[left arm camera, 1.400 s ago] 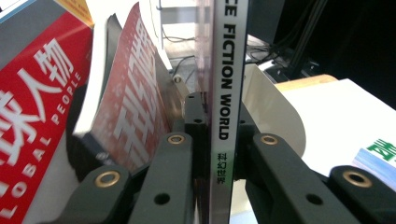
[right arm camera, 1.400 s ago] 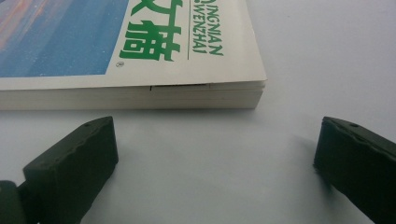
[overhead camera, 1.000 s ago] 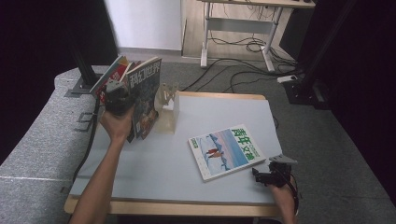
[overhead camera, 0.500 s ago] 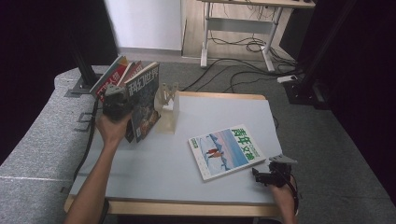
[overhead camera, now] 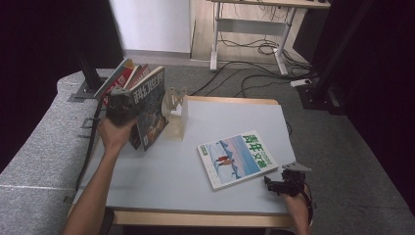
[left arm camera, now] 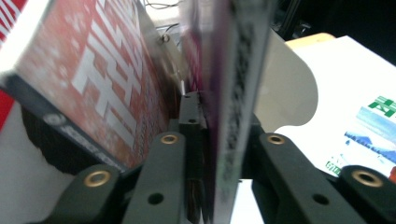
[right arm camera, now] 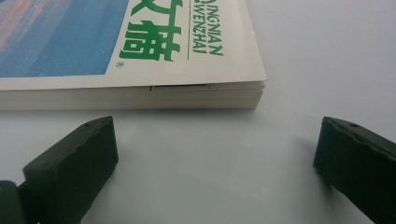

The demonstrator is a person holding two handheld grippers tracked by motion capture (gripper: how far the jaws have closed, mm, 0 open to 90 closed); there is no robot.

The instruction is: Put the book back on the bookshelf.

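Pale table (overhead camera: pixel 147 186) over grey carpet, dark curtains around. Left gripper (overhead camera: pixel 121 104), jaws just easing apart, pinching the dark magazine (overhead camera: pixel 150 107) upright at the acrylic stand (overhead camera: pixel 177 100), further upright than before. Right gripper (overhead camera: pixel 284 185) spread wide, unmoved, blue magazine (overhead camera: pixel 237 157) flat just ahead.

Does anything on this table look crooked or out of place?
Somewhat. The books at the table's far left corner lean in a slanting row rather than standing straight, and the dark book between the left gripper's fingers tilts too. The magazine lies flat but askew to the table edge.
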